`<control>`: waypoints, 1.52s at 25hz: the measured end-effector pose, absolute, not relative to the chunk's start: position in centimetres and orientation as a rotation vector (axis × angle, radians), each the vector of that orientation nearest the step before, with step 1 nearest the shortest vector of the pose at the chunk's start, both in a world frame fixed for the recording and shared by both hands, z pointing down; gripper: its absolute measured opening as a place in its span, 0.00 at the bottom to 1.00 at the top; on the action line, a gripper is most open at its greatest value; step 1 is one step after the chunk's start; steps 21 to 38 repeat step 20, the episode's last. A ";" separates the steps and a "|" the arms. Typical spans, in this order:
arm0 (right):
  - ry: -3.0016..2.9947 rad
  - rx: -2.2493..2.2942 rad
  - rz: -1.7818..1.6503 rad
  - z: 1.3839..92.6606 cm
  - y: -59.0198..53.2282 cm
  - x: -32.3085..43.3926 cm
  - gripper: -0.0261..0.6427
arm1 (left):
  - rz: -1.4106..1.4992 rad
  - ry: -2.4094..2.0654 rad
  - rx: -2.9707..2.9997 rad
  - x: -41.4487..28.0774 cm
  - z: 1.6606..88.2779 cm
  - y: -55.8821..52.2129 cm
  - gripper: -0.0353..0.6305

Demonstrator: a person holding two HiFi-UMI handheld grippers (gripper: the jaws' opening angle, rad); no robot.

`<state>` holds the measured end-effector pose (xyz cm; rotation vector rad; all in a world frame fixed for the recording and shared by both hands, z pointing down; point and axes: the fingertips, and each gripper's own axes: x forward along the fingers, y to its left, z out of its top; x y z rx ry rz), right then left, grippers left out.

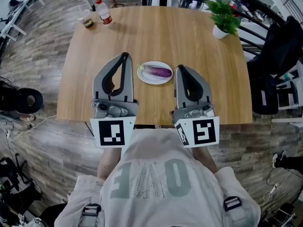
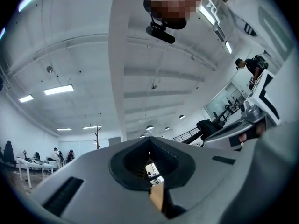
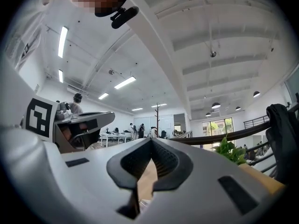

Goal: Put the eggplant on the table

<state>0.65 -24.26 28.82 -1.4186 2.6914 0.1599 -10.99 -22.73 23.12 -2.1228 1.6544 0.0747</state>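
You can count one table (image 1: 156, 32), one plate (image 1: 144, 78), one eggplant (image 1: 159, 72), one bottle (image 1: 103, 12), one small cup (image 1: 87, 22) and one potted plant (image 1: 223, 17). You hold two grippers: one left gripper (image 1: 124, 56) and one right gripper (image 1: 180, 68).

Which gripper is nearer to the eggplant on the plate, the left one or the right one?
Right. The right gripper has its tip just beside the eggplant, at its purple end; the left gripper is further off, left of the plate.

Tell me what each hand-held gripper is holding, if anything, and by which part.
Nothing is held. The left hand-held gripper and right hand-held gripper are shut and empty; the eggplant lies on its plate.
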 end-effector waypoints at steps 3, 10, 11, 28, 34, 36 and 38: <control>2.697 -1.432 0.160 29.1 -24.2 0.6 0.07 | 0.074 1.636 -2.143 -10.9 23.4 -22.6 0.07; 2.696 -1.456 0.123 29.6 -24.5 0.9 0.07 | 0.063 1.632 -2.142 -11.2 23.4 -22.6 0.07; 2.693 -1.456 0.110 29.7 -24.5 1.0 0.07 | 0.065 1.634 -2.147 -11.3 23.4 -22.6 0.07; 2.700 -1.436 0.068 30.0 -25.0 0.4 0.07 | 0.080 1.647 -2.132 -12.1 23.5 -22.8 0.07; 2.700 -1.436 0.068 30.0 -25.0 0.4 0.07 | 0.080 1.647 -2.132 -12.1 23.5 -22.8 0.07; 2.700 -1.436 0.068 30.0 -25.0 0.4 0.07 | 0.080 1.647 -2.132 -12.1 23.5 -22.8 0.07; 2.700 -1.436 0.068 30.0 -25.0 0.4 0.07 | 0.080 1.647 -2.132 -12.1 23.5 -22.8 0.07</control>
